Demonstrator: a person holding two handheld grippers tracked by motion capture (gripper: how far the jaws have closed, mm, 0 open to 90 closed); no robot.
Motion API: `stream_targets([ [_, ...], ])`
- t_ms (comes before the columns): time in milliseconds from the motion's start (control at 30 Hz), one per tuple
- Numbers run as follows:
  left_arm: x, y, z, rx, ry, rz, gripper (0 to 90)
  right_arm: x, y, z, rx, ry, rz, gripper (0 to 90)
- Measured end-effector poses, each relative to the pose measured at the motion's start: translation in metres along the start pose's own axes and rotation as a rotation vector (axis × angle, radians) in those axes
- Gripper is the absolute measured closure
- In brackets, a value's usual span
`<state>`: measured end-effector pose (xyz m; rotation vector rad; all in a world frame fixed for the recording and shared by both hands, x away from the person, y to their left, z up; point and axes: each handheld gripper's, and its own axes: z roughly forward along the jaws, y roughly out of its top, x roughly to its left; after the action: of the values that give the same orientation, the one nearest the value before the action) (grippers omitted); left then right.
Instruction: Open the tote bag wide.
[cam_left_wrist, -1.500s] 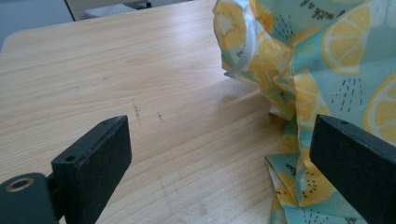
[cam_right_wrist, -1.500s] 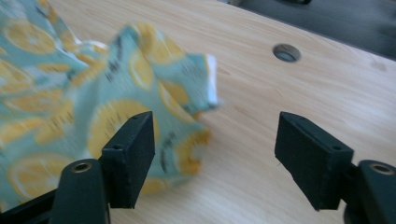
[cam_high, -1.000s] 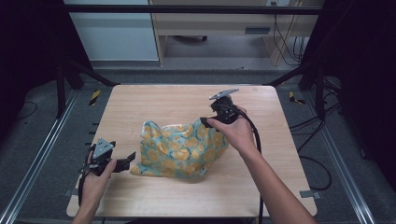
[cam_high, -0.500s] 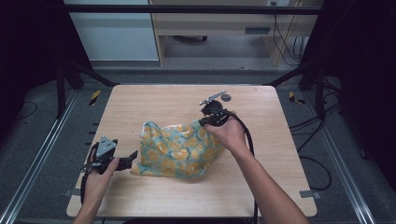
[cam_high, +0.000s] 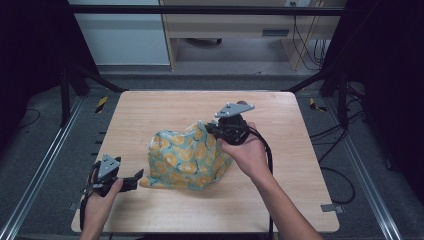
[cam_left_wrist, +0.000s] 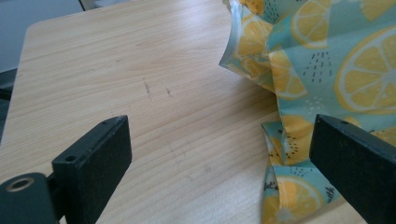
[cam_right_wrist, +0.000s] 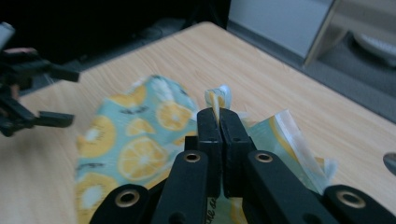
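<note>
— Surface under the right gripper (cam_high: 214, 129)?

— Pale wooden table (cam_high: 165, 107), rounded corners, faint scuff marks ahead of the left gripper (cam_high: 134, 180) in its own view. Beyond the far edge, away from both grippers: grey floor, a white cabinet front (cam_high: 122, 37), a wooden bench (cam_high: 235, 27) with cables hanging. Black frame posts off to either side, yellow-and-black tape (cam_high: 101, 103) on the floor past the left one.

— And the lemon-print bag (cam_high: 187, 160)?

— Teal, covered in orange-yellow citrus slices, lying crumpled between the two grippers, nearer the right one. Pinched at its far upper corner by the right gripper, pulled up into a peak there. Long axis roughly from that raised corner down toward the left gripper, ending in a flat corner on the wood just beside the left jaw tips. Opening direction impossible to tell from the folds.

— Right gripper's grip?

— Clamped tight on a thin fold of the bag's edge, having just been closing; a sliver of the fold (cam_right_wrist: 217, 100) sticking up between the pressed jaws in the right gripper view.

— Left one?

— Spread wide, nothing pinched. In the left gripper view, bare wood between the jaws, the bag's lower edge (cam_left_wrist: 285, 140) against the inner side of the right-hand jaw. Touching or merely close, hard to say
</note>
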<state>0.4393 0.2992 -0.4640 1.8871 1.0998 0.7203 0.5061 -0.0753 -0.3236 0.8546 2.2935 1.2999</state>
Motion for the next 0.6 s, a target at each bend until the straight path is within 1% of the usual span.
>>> stream_targets([
  [33, -0.003, -0.002, -0.005, 0.004, 0.001, 0.005, 5.4, 0.009, -0.002, -0.012, -0.042, 0.015, -0.006, 89.0],
  [67, -0.003, -0.002, -0.005, 0.004, 0.001, 0.005, 5.3, 0.014, -0.005, -0.017, -0.055, 0.021, -0.011, 88.9],
  [100, -0.005, -0.003, -0.008, 0.014, 0.004, 0.02, 5.3, 0.019, -0.007, -0.021, -0.067, 0.026, -0.02, 88.9],
  [133, -0.005, -0.003, -0.008, 0.014, 0.004, 0.02, 5.4, 0.019, -0.007, -0.021, -0.067, 0.026, -0.02, 88.9],
  [167, -0.006, -0.004, -0.008, 0.016, 0.005, 0.016, 5.4, 0.027, -0.013, -0.029, -0.078, 0.04, -0.03, 88.9],
  [200, -0.006, -0.004, -0.008, 0.016, 0.005, 0.016, 5.4, 0.027, -0.013, -0.029, -0.078, 0.04, -0.03, 88.9],
  [267, -0.006, -0.003, -0.008, 0.012, 0.005, 0.018, 5.5, 0.034, -0.02, -0.035, -0.092, 0.055, -0.032, 88.9],
  [300, -0.005, -0.002, -0.008, 0.007, -0.007, 0.024, 8.7, 0.038, -0.025, -0.039, -0.099, 0.06, -0.037, 89.0],
  [367, -0.005, -0.001, -0.009, 0.0, -0.011, 0.021, 10.1, 0.042, -0.032, -0.043, -0.102, 0.075, -0.04, 89.0],
  [400, -0.005, -0.001, -0.009, 0.0, -0.011, 0.021, 10.5, 0.042, -0.032, -0.043, -0.102, 0.075, -0.04, 89.0],
  [433, -0.005, 0.002, -0.009, -0.007, -0.027, 0.022, 11.0, 0.047, -0.04, -0.047, -0.109, 0.095, -0.046, 89.1],
  [467, -0.005, 0.002, -0.009, -0.007, -0.027, 0.022, 10.9, 0.047, -0.04, -0.047, -0.109, 0.095, -0.046, 89.1],
  [500, -0.004, 0.007, -0.009, -0.019, -0.036, 0.007, 11.0, 0.053, -0.05, -0.049, -0.109, 0.106, -0.049, 89.1],
  [533, -0.004, 0.007, -0.009, -0.019, -0.036, 0.007, 11.0, 0.053, -0.05, -0.049, -0.109, 0.106, -0.049, 89.1],
  [567, -0.003, 0.016, -0.009, -0.037, -0.047, -0.008, 11.0, 0.058, -0.061, -0.051, -0.11, 0.117, -0.058, 89.1],
  [600, -0.003, 0.016, -0.009, -0.037, -0.047, -0.008, 11.1, 0.058, -0.061, -0.051, -0.11, 0.117, -0.058, 89.1],
])
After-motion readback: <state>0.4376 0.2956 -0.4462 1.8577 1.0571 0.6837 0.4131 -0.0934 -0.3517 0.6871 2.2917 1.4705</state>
